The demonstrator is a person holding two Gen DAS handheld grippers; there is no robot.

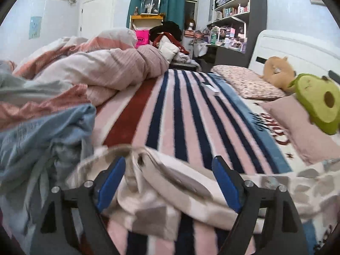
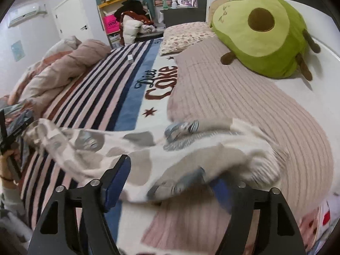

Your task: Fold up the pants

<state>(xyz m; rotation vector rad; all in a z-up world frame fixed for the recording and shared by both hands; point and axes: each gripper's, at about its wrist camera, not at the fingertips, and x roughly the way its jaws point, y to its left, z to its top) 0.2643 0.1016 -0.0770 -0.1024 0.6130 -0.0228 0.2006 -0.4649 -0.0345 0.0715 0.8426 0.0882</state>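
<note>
The pants (image 1: 170,193) — white fleece with grey patches — lie stretched crosswise over the striped blanket (image 1: 182,110) at the near edge of the bed, one end bunched in front of the left gripper (image 1: 169,182), the other draped toward the ribbed pink pillow (image 2: 244,97). The left gripper's blue pads stand wide apart with cloth lying between them, not pinched. The right gripper (image 2: 170,182) also looks spread; its left pad is clear, but fabric lies over the right one, so whether any cloth is caught there I cannot tell. Each gripper sits at one end of the garment — probably to spread it flat before the first fold. Beyond, a rumpled duvet (image 1: 102,68) lies on the left and an avocado plush (image 2: 261,31) rests by the headboard.
</note>
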